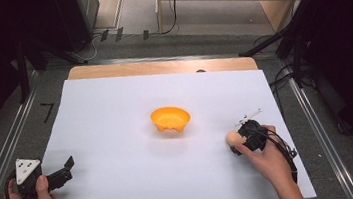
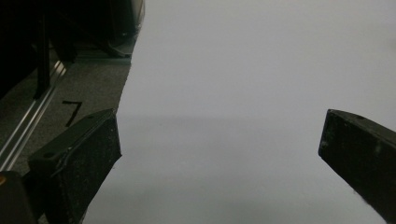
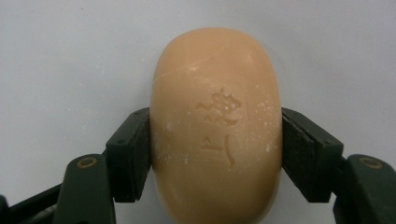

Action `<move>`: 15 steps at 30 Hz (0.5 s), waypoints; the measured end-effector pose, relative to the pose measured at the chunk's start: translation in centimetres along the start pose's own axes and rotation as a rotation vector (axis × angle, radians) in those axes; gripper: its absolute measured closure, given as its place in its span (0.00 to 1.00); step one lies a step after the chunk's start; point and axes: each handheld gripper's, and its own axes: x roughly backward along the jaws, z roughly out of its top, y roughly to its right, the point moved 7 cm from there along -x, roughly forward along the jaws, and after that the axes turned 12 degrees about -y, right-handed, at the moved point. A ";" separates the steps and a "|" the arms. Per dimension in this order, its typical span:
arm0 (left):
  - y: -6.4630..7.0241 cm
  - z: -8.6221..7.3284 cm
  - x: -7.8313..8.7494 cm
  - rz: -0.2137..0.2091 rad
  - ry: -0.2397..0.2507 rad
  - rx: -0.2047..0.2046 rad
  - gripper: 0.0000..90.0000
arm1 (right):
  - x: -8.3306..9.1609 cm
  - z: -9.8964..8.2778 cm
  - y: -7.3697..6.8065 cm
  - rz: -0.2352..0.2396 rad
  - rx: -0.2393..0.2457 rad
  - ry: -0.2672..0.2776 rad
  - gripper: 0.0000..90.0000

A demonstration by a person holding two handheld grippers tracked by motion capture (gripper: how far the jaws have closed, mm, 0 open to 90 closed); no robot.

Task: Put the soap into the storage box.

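Soap bar (image 3: 215, 126), peach with a stamped mark, sits clamped between the right gripper's (image 3: 215, 154) black pads, on the white sheet (image 1: 116, 121) to the right of and nearer the person than the orange bowl (image 1: 170, 119). Left gripper (image 1: 66, 168), jaws wide apart and holding nothing, rests well left of the bowl.

A peach-tan soap bar (image 3: 215, 126) with an embossed mark, an orange bowl (image 1: 170, 119), white table cover (image 1: 118, 136).

Waxy, smooth soap bar (image 3: 215, 126) with stamped mark; glossy plastic bowl (image 1: 170, 119); matt white sheet (image 1: 118, 136).
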 end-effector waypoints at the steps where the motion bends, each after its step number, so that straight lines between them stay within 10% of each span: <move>1: 0.0 0.0 0.0 -0.003 0.001 0.002 0.00 | 0.0 0.0 -0.1 -0.001 -0.007 -0.002 0.36; 15: 0.0 0.0 0.0 -0.004 -0.001 0.000 0.00 | 0.0 -0.1 0.0 0.008 0.021 0.024 0.37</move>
